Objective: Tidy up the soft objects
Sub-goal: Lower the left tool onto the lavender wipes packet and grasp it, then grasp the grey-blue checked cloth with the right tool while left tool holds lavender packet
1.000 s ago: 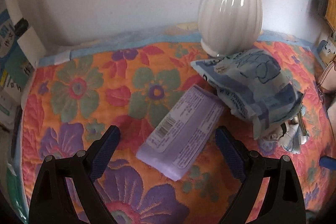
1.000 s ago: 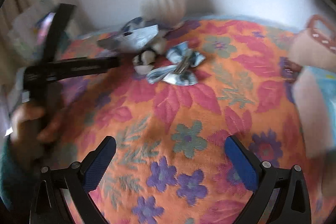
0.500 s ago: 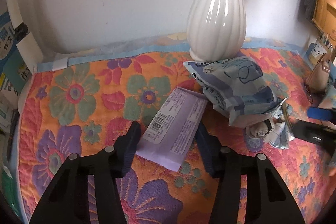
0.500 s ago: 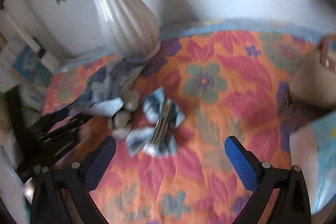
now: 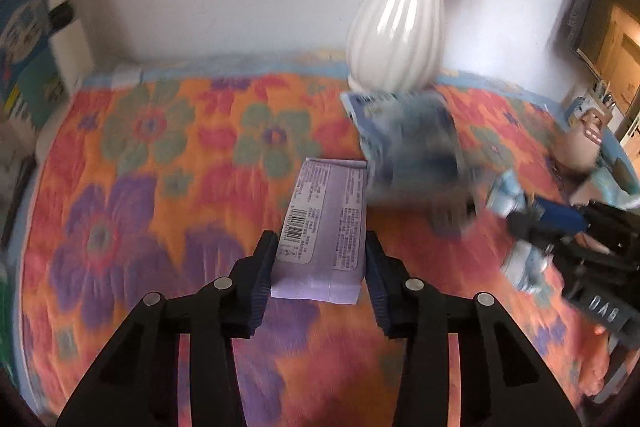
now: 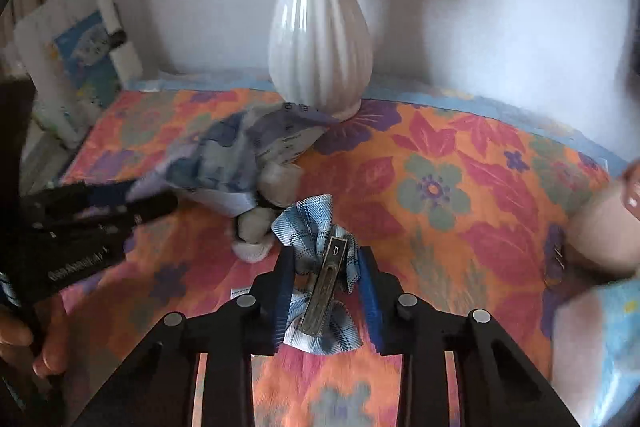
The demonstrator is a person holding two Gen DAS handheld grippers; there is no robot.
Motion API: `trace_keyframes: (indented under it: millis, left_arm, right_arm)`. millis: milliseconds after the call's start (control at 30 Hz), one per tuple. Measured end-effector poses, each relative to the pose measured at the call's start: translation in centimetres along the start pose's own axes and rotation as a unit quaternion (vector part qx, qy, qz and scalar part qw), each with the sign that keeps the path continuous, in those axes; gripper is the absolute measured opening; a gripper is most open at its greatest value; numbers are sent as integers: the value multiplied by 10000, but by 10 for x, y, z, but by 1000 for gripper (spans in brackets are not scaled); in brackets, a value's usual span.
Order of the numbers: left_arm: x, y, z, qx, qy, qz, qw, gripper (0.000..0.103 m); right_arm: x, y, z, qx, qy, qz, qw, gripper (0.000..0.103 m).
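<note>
purple packet (image 5: 324, 223) lies flat on the floral bench (image 5: 168, 155), your left gripper (image 5: 320, 263) closed on its near end, your right gripper (image 6: 324, 287) just narrowed onto the plaid bow (image 6: 316, 267), whose soft fabric could slip free.

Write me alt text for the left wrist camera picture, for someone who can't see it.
The left tool has just closed its jaws on the near end of a flat purple packet lying on a bright floral cloth. Behind it sit a crumpled blue pouch and a white ribbed vase by the wall; the right tool enters at the right edge.
</note>
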State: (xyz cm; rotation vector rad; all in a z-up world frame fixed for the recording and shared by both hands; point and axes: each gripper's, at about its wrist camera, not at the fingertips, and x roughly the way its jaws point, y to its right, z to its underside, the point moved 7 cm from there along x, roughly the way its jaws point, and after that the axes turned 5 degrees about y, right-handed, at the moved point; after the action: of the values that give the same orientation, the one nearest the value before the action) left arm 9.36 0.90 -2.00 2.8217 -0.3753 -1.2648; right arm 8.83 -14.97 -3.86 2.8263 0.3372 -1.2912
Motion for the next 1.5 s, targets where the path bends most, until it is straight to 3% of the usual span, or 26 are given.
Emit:
trace_keyframes:
  millis: [167, 267, 367, 467, 500, 533, 567, 600, 633, 767, 867, 1000, 1100, 1267, 1500]
  left_arm:
    - [-51, 4, 44, -445, -43, 243, 9987, 39]
    - [-73, 15, 71, -508, -157, 412, 9977, 39]
    - [-79, 35, 91, -440, -302, 503, 9973, 39]
    - [-80, 55, 101, -150, -382, 540, 9977, 45]
    - [-82, 58, 102, -94, -394, 558, 9976, 53]
    - [-83, 59, 101, -59, -373, 545, 9978, 63]
    - [-86, 60, 100, -27, -312, 490, 9983, 68]
    - [-88, 58, 98, 21, -208, 403, 9990, 71]
    - [-89, 57, 93, 102, -85, 285, 9995, 71]
    - [-67, 55, 85, 279, -151, 38, 9995, 71]
    - [-57, 56, 88, 389, -150, -62, 9991, 71]
    - [-58, 61, 89, 545, -92, -75, 9984, 71]
    - [-59, 58, 88, 462, -54, -106, 9989, 65]
    - [-61, 58, 88, 366, 31, 66, 9993, 37]
    - [-63, 62, 88, 432, 84, 88, 9990, 36]
  right_arm:
    - [-54, -1, 28, 169, 113, -275, 9994, 30]
    - [-69, -9, 51, 17, -59, -412, 9991, 30]
    - [-70, -15, 78, -262, -211, -292, 9990, 30]
    - [-63, -13, 97, -160, -450, -295, 9984, 34]
    - [-63, -10, 99, -91, -427, -339, 9985, 41]
    - [-67, -8, 101, 35, -398, -413, 9984, 58]
    - [-73, -3, 103, 251, -361, -480, 9979, 67]
    - [-78, -1, 105, 405, -314, -529, 9973, 85]
    - [-82, 2, 107, 535, -251, -592, 9965, 91]
    - [-85, 6, 121, 999, -371, -738, 9916, 92]
    - [-83, -4, 119, 792, -425, -460, 9949, 98]
    - [-71, -19, 114, 373, -496, -95, 9980, 98]
    - [-63, -24, 109, 228, -434, 20, 9988, 97]
    - [-60, -31, 104, 66, -339, 67, 9994, 73]
    - [-64, -30, 103, 66, -148, 182, 9997, 34]
